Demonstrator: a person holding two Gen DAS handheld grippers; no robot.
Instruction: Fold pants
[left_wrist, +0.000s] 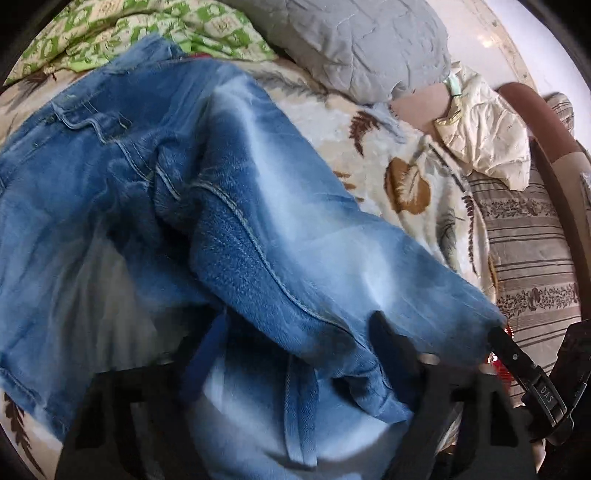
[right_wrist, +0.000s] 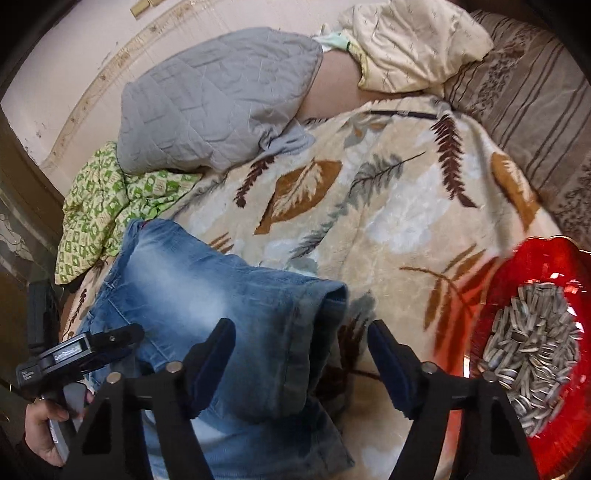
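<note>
Denim pants (right_wrist: 221, 317) on leaf-print blanket (right_wrist: 388, 206)

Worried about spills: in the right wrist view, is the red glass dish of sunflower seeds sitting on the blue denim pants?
No, the red glass dish rests on the leaf-patterned blanket, apart from the blue denim pants.

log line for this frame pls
mid-fold | left gripper: open, jeans across it | right gripper: open over folded leg | jeans on leaf blanket | red seed dish by right gripper
</note>
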